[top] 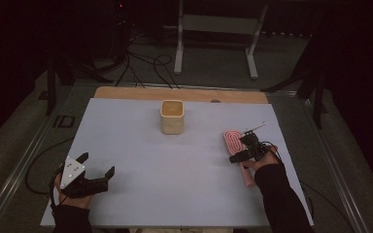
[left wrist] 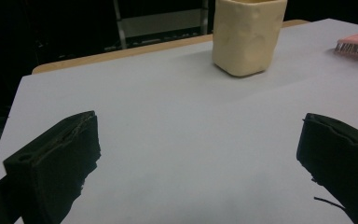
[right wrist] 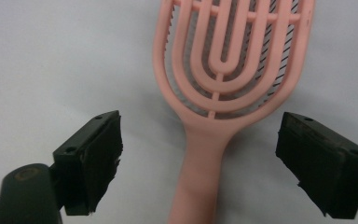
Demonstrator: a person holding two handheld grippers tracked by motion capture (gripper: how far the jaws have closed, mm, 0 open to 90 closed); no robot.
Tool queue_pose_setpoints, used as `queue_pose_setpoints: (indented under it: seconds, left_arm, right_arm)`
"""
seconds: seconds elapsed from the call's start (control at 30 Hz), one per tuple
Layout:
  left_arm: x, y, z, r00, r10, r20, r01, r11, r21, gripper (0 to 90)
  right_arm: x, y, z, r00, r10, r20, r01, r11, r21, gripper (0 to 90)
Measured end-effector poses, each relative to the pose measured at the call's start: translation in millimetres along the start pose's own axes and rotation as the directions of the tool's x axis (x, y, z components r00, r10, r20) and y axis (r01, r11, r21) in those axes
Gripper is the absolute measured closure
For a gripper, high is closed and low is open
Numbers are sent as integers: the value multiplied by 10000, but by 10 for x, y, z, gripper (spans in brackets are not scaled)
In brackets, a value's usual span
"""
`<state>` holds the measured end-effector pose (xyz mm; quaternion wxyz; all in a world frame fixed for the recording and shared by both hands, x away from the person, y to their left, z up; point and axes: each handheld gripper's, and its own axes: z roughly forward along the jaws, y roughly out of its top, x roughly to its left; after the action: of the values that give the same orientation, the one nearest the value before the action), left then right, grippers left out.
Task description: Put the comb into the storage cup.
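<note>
Right gripper (right wrist: 200, 154) jaws wide, straddling pink hairbrush (right wrist: 223, 88) handle without contact, right of cream cup (top: 172, 117); left gripper (top: 96, 171) jaws wide, empty.

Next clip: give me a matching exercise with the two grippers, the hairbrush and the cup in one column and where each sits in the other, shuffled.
Things:
1. left gripper
2. right gripper
3. pink hairbrush
4. cream cup

Places or states:
A. upright near the far middle of the white sheet
B. jaws open at the sheet's near left, nothing between them
C. lying flat at the sheet's right side
D. jaws open on either side of a pink handle

Pairs: 1-B, 2-D, 3-C, 4-A
</note>
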<state>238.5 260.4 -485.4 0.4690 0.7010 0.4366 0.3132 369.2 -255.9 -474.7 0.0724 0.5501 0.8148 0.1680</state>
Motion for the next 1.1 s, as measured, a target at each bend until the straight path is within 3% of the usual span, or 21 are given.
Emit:
queue_pose_setpoints:
  seconds: [0.23, 0.33, 0.57, 0.87, 1.1]
  left_arm:
    - [5, -2, 0, 10000, -7, -2, 7, 10000, 17, 0]
    - [7, -3, -1, 10000, -27, -11, 27, 10000, 3, 0]
    - [7, -2, -2, 10000, -23, -10, 23, 10000, 2, 1]
    - [5, -2, -1, 10000, -25, -17, 25, 10000, 17, 0]
    - [7, -3, -1, 10000, -34, -35, 34, 10000, 21, 1]
  right_arm:
    - [-21, 9, 60, 9999, 142, 25, -143, 9993, 336, 264]
    - [-26, 5, 99, 9998, 202, -53, -198, 9979, 614, 366]
    - [-65, -7, 147, 9996, 283, -98, -274, 9961, 834, 438]
    - [-74, -12, 164, 10000, 35, -72, -28, 9951, 989, 517]
    - [-54, 11, 150, 9965, -606, 576, 541, 9925, 1094, 552]
